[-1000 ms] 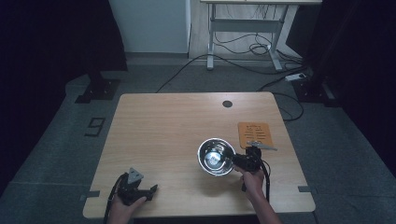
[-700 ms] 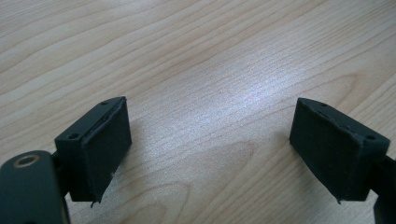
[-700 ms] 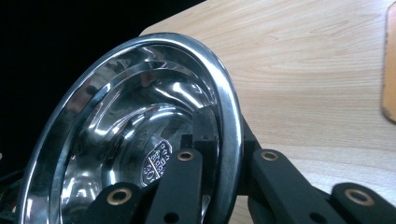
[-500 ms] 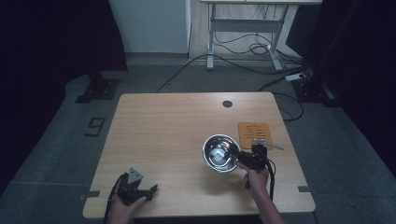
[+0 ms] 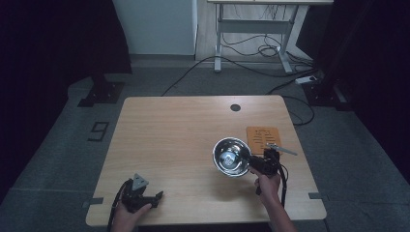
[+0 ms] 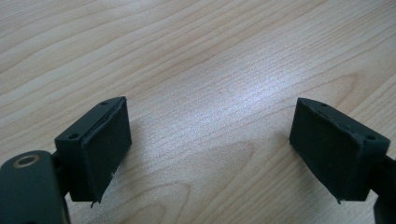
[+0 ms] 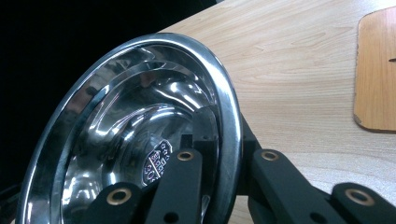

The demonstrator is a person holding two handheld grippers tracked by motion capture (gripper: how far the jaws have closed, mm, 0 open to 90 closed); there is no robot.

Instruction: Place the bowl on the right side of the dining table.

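Wooden table (image 5: 183, 140) on grey floor: right gripper (image 5: 252, 164) pinches steel bowl (image 5: 231, 155), left gripper (image 5: 157, 196) seemingly resting, spread.

Shiny steel bowl (image 5: 232, 156), round with a rolled rim and a small emblem inside, tilted off the wooden table (image 5: 183, 140), beside an orange-brown board (image 5: 263, 139).

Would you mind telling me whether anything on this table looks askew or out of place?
The steel bowl is tilted rather than sitting flat, pinched by its rim in the right gripper. Nothing looks spilled or damaged; the left gripper is open over bare wood.
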